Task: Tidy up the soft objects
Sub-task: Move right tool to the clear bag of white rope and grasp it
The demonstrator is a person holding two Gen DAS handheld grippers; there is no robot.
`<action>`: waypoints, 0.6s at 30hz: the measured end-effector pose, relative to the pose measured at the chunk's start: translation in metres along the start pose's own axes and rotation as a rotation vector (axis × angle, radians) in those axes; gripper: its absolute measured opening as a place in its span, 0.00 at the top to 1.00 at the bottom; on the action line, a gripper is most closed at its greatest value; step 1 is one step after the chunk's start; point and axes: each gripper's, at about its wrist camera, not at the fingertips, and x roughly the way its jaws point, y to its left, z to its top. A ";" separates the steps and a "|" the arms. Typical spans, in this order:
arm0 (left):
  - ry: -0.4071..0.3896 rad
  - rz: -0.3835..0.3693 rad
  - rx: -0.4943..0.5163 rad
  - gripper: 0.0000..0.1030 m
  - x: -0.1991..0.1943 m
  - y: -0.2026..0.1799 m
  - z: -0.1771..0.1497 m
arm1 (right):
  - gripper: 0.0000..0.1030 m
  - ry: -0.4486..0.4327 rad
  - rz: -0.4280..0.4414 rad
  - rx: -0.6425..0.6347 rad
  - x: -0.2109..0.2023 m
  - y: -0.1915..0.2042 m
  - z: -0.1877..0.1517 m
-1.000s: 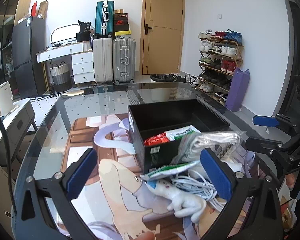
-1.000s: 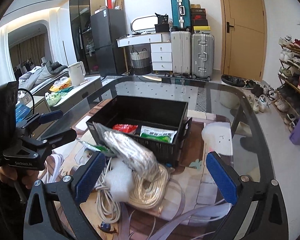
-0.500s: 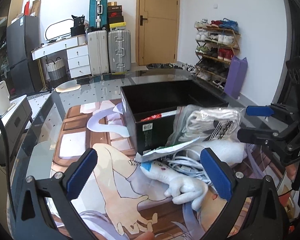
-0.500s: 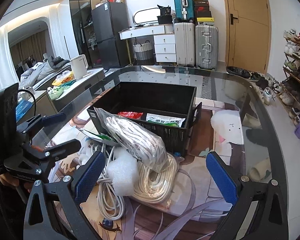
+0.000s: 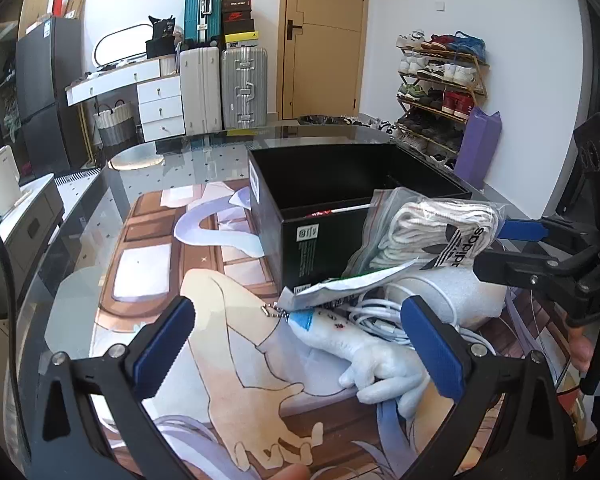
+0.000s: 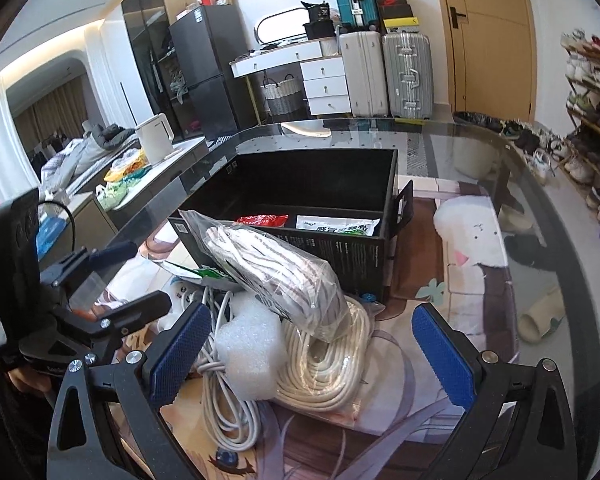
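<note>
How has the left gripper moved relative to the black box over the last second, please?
Yes: the left gripper has come closer to the black box, which looms larger in its view.

The left wrist view looks forward between its own blue pads, low over the glass table (image 5: pixel 80 248), close to the pile beside the black box (image 5: pixel 320 216) at centre right. The right wrist view faces the same box (image 6: pixel 340 216) from the pile's other side, equally near. Both share the box, the bagged cords (image 5: pixel 432 232) (image 6: pixel 276 276), and the suitcases at top.
</note>
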 end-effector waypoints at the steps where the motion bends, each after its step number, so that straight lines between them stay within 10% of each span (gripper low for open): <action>1: 0.005 -0.001 -0.001 0.00 0.000 0.001 -0.001 | 0.01 0.000 0.002 0.005 0.002 0.000 0.001; 18: 0.015 -0.012 -0.024 0.00 0.005 0.010 -0.002 | 0.17 -0.010 0.044 -0.045 0.027 0.014 0.009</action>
